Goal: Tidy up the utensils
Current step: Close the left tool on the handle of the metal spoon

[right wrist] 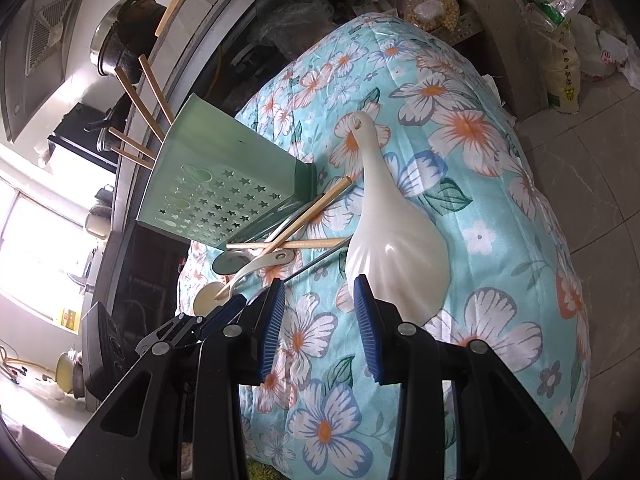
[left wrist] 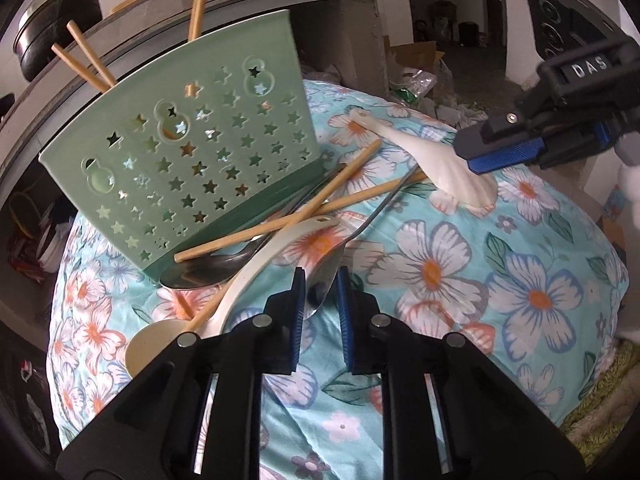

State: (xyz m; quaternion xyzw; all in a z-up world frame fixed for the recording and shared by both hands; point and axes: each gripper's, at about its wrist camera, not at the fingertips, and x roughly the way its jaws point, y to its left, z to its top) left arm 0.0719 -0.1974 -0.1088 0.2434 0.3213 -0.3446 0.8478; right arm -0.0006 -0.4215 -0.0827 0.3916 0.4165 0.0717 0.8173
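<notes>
On floral cloth (right wrist: 500, 216), rice paddle (right wrist: 394, 240) handle-away.

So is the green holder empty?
No. The holder stands upright with chopsticks sticking out of its top; others lie loose on the cloth.

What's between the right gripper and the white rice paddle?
Nothing visible. The white rice paddle lies uncovered on the floral cloth, just ahead of the right gripper. Its wide end sits beside one finger, outside the open jaws, with only cloth between them.
</notes>
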